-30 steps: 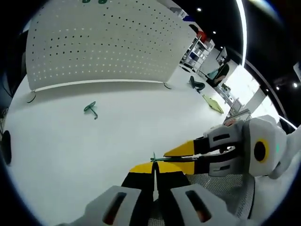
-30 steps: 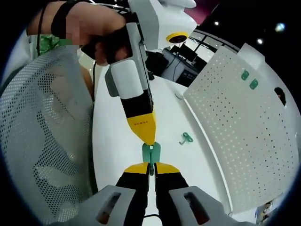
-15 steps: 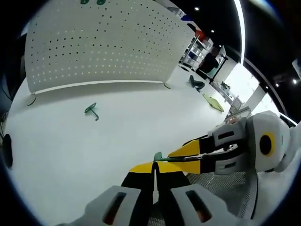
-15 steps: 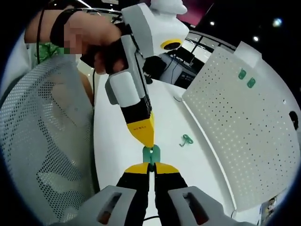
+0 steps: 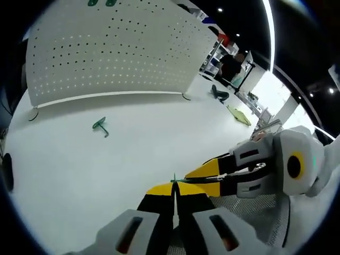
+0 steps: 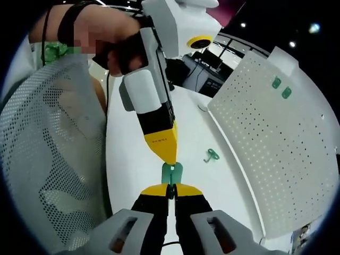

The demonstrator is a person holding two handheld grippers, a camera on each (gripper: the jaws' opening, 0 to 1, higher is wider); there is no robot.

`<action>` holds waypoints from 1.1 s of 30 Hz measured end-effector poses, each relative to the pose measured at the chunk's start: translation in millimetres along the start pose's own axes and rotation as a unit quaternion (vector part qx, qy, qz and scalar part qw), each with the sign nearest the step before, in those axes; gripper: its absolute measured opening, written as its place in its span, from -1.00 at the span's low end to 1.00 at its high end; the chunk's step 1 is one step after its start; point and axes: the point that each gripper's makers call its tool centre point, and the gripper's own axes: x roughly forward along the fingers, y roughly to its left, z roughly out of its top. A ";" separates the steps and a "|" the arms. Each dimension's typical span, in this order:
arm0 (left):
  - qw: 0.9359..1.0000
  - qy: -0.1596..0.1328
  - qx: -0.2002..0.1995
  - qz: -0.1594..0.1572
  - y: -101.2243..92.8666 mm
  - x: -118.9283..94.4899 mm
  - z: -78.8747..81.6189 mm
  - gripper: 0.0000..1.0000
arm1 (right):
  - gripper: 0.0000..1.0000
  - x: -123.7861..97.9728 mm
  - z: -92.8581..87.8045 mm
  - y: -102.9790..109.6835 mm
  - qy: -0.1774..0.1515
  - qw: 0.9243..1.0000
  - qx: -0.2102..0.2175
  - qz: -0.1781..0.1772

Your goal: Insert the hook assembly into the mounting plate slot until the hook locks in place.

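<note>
Clamped between both grippers' closed tips, right gripper (image 6: 171,192) and left gripper (image 6: 171,159): small flat green plastic hook assembly (image 6: 171,173), long axis along the jaws, above white table (image 6: 133,159). Second green hook (image 5: 100,126) lying near the upright white perforated mounting plate (image 5: 117,50) at the table's far edge.

Both grippers share one build: grey-white moulded housings, black jaw arms and yellow wedge tips, as on the right gripper (image 6: 171,190) at the bottom of its own view. The left gripper (image 6: 169,157), entering from the upper left there, carries small dark lettering on its yellow tip and a yellow ring on its white body. The hand (image 6: 109,40) on its black grip wears a black wristband, with a thin black cable trailing below.
</note>
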 end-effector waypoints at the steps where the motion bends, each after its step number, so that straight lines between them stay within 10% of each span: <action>1: 1.000 0.001 0.000 0.001 0.7 0.0 -0.2 -0.97 | -0.96 0.0 -0.2 0.0 0.000 1.000 -0.001 0.000; 12: 0.996 -0.017 0.087 0.006 3.2 3.1 4.0 -0.96 | -0.99 -1.9 2.3 -4.4 -0.005 1.000 0.020 -0.014; 33: 0.999 -0.038 0.031 -0.015 -3.0 -2.5 14.0 -0.97 | -0.97 -5.5 3.6 -11.1 -0.005 0.999 0.032 -0.022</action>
